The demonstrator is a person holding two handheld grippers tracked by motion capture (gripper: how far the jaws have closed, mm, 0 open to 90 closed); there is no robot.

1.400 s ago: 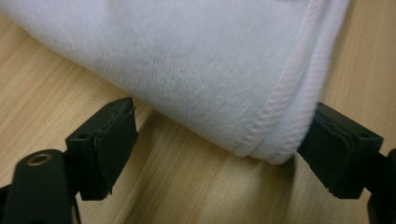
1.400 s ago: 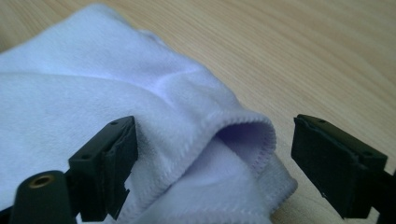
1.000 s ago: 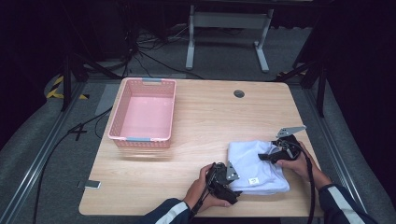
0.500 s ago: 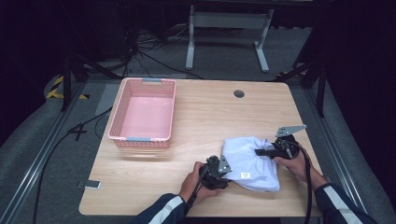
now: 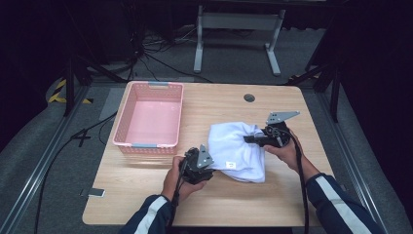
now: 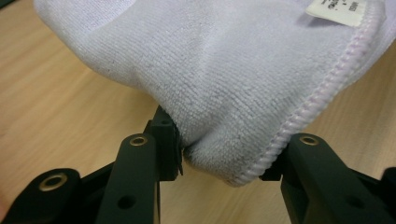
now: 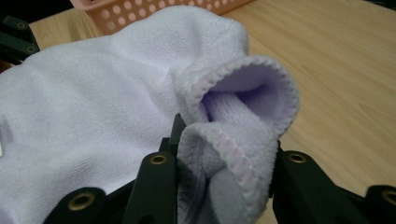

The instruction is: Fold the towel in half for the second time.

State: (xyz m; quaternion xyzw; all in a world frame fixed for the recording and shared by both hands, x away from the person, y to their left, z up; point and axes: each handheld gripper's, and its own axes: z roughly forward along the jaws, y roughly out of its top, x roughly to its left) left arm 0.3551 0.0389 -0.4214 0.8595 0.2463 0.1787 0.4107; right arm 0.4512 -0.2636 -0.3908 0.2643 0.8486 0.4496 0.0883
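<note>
- My left gripper [image 6: 224,158] has just closed its jaws and now pinches a stitched corner of the white towel [image 5: 236,148].
- My right gripper [image 7: 224,163] has closed likewise, clamped on a folded, bunched edge of the towel.
- The towel hangs bunched between both, over the wooden table [image 5: 272,204] at about its 4 o'clock part.
- A white label [image 6: 337,11] sits near the hem.
- The pink basket [image 5: 127,127] stands at 10 o'clock, apart from the towel; nothing lies between them.

Pink basket [image 5: 150,121] is sitting at 10 o'clock on the wooden table [image 5: 311,195]; round grommet [image 5: 249,98] at 12; small flat device [image 5: 96,192] is lying at 8.
</note>
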